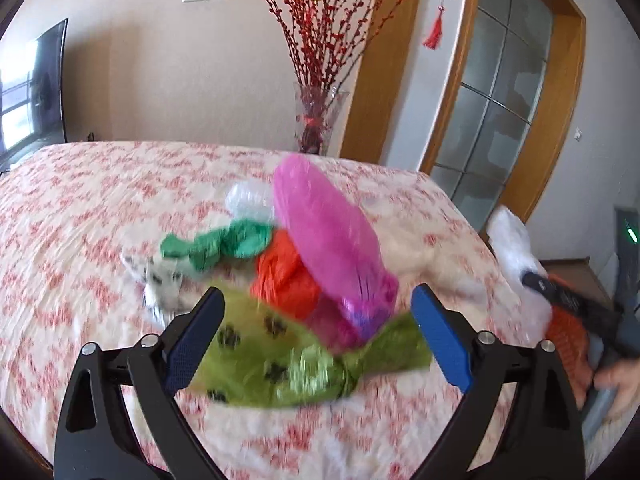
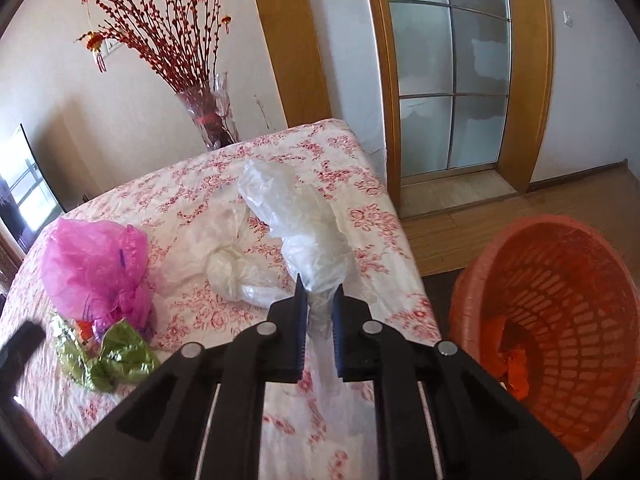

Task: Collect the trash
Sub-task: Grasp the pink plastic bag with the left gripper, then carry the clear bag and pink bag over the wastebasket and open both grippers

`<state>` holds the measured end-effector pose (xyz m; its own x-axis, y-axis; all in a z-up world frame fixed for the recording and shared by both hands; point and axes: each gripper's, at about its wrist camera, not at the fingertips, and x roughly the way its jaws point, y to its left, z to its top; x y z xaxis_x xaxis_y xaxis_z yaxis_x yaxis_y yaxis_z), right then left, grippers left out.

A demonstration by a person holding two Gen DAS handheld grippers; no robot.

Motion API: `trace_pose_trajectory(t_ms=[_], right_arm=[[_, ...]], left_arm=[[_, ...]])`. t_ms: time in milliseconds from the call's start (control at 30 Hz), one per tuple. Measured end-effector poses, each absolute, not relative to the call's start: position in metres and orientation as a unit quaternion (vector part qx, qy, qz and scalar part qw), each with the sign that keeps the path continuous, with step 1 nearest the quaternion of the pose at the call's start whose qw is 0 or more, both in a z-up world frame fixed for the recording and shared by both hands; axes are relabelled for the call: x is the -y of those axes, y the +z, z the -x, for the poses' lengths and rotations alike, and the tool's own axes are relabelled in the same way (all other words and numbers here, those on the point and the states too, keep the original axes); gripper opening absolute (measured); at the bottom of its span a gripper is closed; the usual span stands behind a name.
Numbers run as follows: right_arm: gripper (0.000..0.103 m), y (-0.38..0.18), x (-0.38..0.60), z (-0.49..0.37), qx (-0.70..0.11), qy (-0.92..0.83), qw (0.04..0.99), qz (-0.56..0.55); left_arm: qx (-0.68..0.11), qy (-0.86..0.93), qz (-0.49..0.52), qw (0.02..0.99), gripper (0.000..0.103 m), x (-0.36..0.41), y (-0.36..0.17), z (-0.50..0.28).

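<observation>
A: What room and surface are seen?

B: A bed covered by a floral sheet (image 2: 208, 184) is shown, backed by a beige wall, a glass vase of red branches (image 2: 208, 120) and a wood-framed glass door (image 2: 452, 80).

A: How is the right gripper held?

B: The right gripper (image 2: 318, 312) is closed down to a narrow gap, and a clear plastic bag (image 2: 296, 232) is pinched between its blue pads. The bag is raised over the sheet's right edge, to the left of the orange basket.

A: Where is the basket placed?

B: The orange basket (image 2: 560, 320) is set on the floor beside the bed, to the right of the held bag. Something orange is seen at its bottom.

A: And the left gripper?

B: The left gripper (image 1: 318, 336) is spread wide, and nothing is clamped. A green bag with paw prints (image 1: 280, 360) is framed between its fingers; contact cannot be judged through the blur.

A: What else is gathered by the green bag?

B: A pink bag (image 1: 328, 240) is seen just behind it, an orange bag (image 1: 284, 276) is pressed under the pink one, and a teal bag (image 1: 224, 244) is laid to the left of the orange one. Behind the teal bag, a clear crumpled bag (image 1: 248, 200) is visible. In the right wrist view, a second whitish knotted bag (image 2: 228, 268) is left on the sheet between the pink bag and the held one.
</observation>
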<state>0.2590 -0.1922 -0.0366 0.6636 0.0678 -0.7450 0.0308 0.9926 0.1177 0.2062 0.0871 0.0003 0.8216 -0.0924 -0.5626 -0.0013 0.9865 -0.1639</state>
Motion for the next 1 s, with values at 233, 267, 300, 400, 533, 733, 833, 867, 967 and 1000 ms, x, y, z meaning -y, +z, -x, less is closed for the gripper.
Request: trace_pose_trajectory(t_ms=[233, 267, 300, 400, 533, 733, 833, 867, 967, 1000], right_arm=[[0.012, -0.034, 0.200, -0.241, -0.409, 0.011, 0.911, -0.058], [0.012, -0.034, 0.201, -0.239, -0.410, 0.011, 0.910, -0.058], [0.012, -0.034, 0.201, -0.238, -0.410, 0.011, 0.910, -0.057], [0.012, -0.035, 0.203, -0.235, -0.411, 0.009, 0.910, -0.056], [0.012, -0.033, 0.205, -0.230, -0.410, 0.007, 0.910, -0.055], [0.012, -0.022, 0.208, -0.222, -0.398, 0.009, 0.915, -0.057], [0.012, -0.014, 0.208, -0.218, -0.391, 0.011, 0.918, -0.057], [0.012, -0.011, 0.208, -0.216, -0.388, 0.012, 0.920, -0.058], [0.012, -0.004, 0.211, -0.211, -0.381, 0.014, 0.923, -0.058], [0.012, -0.002, 0.212, -0.210, -0.378, 0.014, 0.924, -0.059]], left_arm=[[-0.334, -0.015, 0.114, 0.936, 0.073, -0.095, -0.004, -0.245], [-0.341, -0.017, 0.118, 0.932, 0.069, -0.096, -0.006, -0.250], [-0.346, -0.018, 0.120, 0.930, 0.064, -0.096, -0.008, -0.253], [-0.353, -0.021, 0.124, 0.927, 0.048, -0.098, -0.012, -0.261], [-0.355, -0.036, 0.123, 0.926, 0.012, -0.094, -0.007, -0.264], [-0.329, -0.059, 0.101, 0.937, 0.004, -0.077, 0.015, -0.258], [-0.311, -0.067, 0.097, 0.943, 0.003, -0.071, 0.032, -0.254], [-0.306, -0.068, 0.095, 0.945, 0.003, -0.069, 0.037, -0.254], [-0.293, -0.075, 0.089, 0.949, 0.003, -0.062, 0.051, -0.252], [-0.288, -0.078, 0.087, 0.950, 0.003, -0.059, 0.056, -0.251]])
